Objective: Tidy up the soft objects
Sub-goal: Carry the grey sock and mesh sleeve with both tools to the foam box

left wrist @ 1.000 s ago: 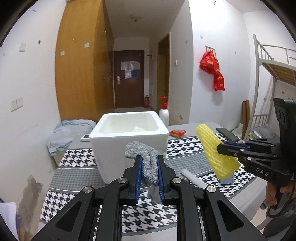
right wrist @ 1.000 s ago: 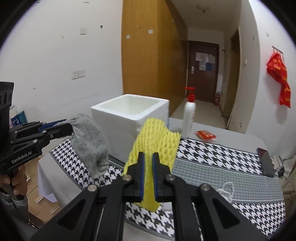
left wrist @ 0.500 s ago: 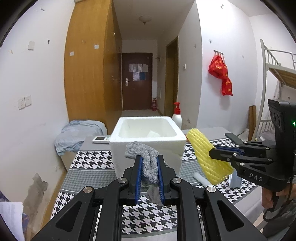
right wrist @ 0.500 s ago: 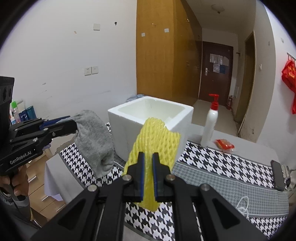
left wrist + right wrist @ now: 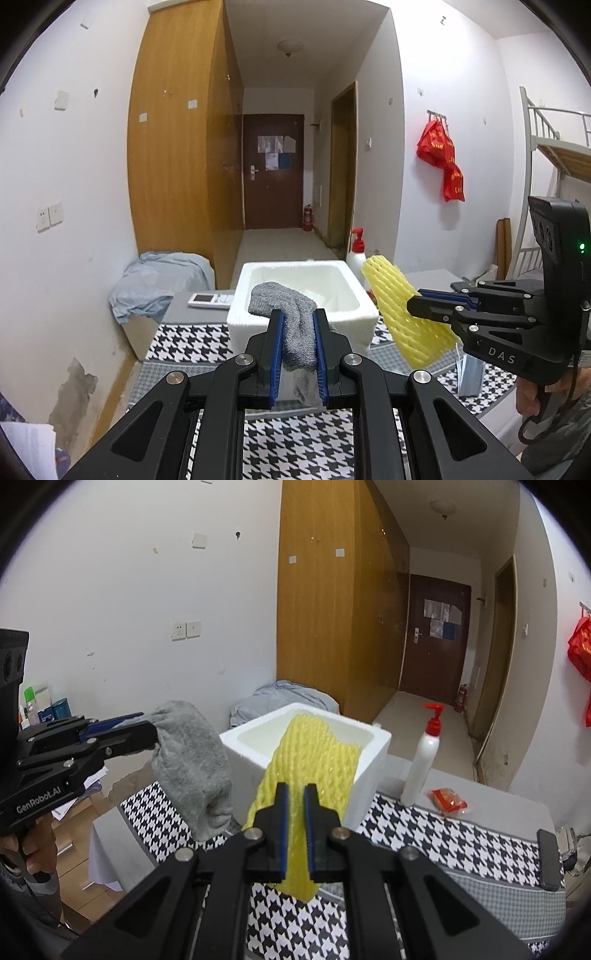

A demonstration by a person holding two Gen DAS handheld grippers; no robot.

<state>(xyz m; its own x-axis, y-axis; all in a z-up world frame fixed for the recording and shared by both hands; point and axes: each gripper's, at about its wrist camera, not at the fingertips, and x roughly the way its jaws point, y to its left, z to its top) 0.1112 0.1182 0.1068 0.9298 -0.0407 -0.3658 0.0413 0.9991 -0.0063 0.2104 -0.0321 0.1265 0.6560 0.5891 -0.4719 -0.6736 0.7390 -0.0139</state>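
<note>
Clearly both soft things are lifted off the table and are being carried toward the box, so the step in hand is the carry, not the drop.

On the left, the left gripper (image 5: 298,332) is clamped on a grey sock (image 5: 291,314), which stands up between its blue pads and folds over at the top; in the right wrist view the sock (image 5: 195,768) hangs limp in the air beside the box. The white foam box (image 5: 303,321) sits open on the checked tablecloth (image 5: 295,443), ahead of both grippers, and what lies inside it is hard to make out. To the right, the right gripper (image 5: 295,805) is closed on a yellow foam net (image 5: 314,760), pinched low so that most of it juts forward toward the box rim.

Next, each gripper probably needs to come over the opening, lower a little, and let go. The sock's loose end may catch on the rim.

Further right stand a pump bottle (image 5: 424,753) and a red packet (image 5: 447,799).
</note>
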